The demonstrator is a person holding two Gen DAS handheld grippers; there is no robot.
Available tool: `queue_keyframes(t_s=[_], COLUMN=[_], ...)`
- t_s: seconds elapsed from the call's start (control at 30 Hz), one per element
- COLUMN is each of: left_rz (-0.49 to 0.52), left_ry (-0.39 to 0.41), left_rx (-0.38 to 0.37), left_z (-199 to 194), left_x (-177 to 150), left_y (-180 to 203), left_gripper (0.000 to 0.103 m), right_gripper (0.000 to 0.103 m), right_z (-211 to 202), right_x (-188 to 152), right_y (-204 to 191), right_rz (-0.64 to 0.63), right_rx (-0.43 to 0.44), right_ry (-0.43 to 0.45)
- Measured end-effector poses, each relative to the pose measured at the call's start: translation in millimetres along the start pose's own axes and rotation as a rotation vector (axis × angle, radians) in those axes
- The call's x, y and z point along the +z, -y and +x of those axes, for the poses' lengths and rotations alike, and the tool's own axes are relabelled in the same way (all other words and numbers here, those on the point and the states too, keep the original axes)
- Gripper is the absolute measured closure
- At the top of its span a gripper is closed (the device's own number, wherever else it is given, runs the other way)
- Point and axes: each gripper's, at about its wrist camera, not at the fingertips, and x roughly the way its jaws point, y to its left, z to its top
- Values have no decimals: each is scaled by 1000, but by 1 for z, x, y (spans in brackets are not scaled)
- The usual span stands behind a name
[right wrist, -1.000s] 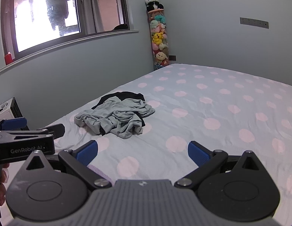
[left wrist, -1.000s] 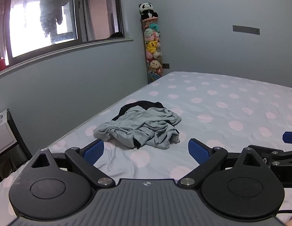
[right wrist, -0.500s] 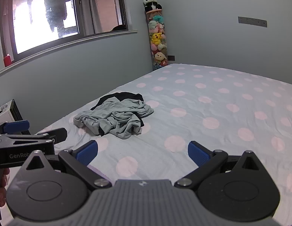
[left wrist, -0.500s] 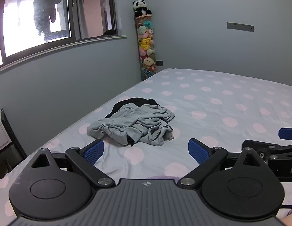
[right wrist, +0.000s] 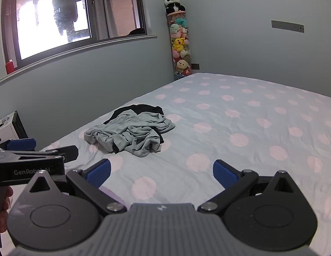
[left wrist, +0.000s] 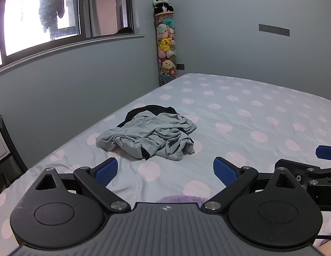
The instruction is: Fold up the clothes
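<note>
Fingers [left wrist: 105, 169] of both grippers are standing spread, gripping nothing | grey garment [left wrist: 148, 137] is lying crumpled over a black garment [left wrist: 153, 108] on the bed [left wrist: 261, 111], well ahead | step: unfolded heap is awaiting spreading flat.

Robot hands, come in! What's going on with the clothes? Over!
Left gripper open, empty. Right gripper open, empty. Grey garment crumpled over black garment on the bed, unfolded. Nothing in the way.
</note>
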Motion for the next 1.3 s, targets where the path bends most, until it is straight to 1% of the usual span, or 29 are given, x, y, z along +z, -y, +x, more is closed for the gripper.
queue_keyframes(t_s=[0.27,0.83,0.97,1.07,1.2,1.3], left_rz=[8,12,8,6,-39,-69], left_ry=[-9,-25,-39,-55,-76,-111], left_rx=[-6,-7,-18,-44,-49,-101], left_z=[-3,7,11,17,36,60], left_x=[2,-2,0,4,16,27], left_y=[1,-1,-4,-12,-36,-58], left_gripper=[5,5,5,5,5,6], right_gripper=[1,1,1,1,1,1], right_z=[-1,4,7,10,21,37], right_x=[3,8,8,9,17,26], right_y=[-1,1,2,2,2,5], right_rz=[-7,-9,-12,-15,-39,-49], right_rx=[-4,4,11,20,69,108], right_ry=[5,-10,-14,-17,-12,-5])
